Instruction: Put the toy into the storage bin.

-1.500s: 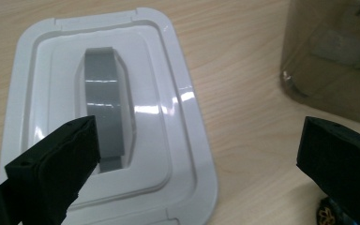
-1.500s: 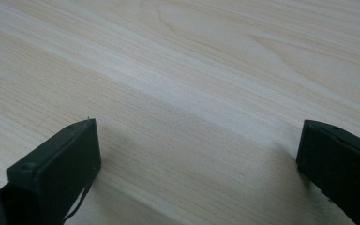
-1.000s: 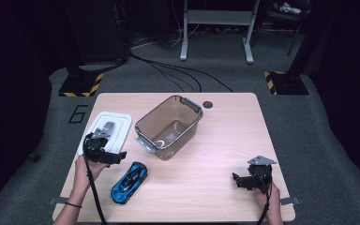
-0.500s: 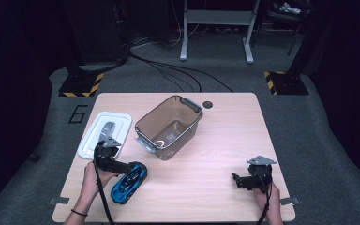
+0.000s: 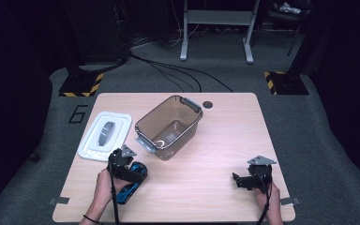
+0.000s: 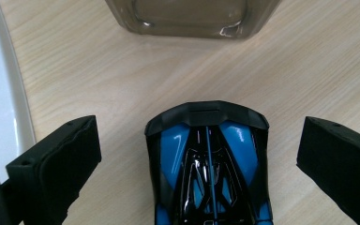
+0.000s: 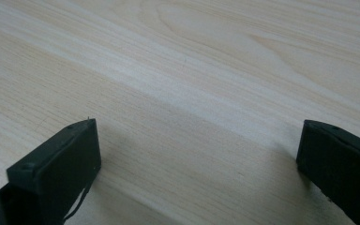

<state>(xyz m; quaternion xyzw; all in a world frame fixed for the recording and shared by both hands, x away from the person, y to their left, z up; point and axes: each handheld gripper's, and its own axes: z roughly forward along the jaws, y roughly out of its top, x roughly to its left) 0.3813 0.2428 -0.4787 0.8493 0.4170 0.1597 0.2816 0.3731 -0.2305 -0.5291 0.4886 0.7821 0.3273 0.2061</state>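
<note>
While the left gripper straddles the toy car wide open, the brown bin beside it holds nothing.

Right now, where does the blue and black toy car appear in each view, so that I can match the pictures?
High view: the blue and black toy car lies near the table's front left, under the left gripper.
Left gripper view: the car is at bottom centre, between the open jaws.
Right gripper view: bare wooden table; the car is not in it.
Shared landmark: the clear brown plastic bin.
</note>
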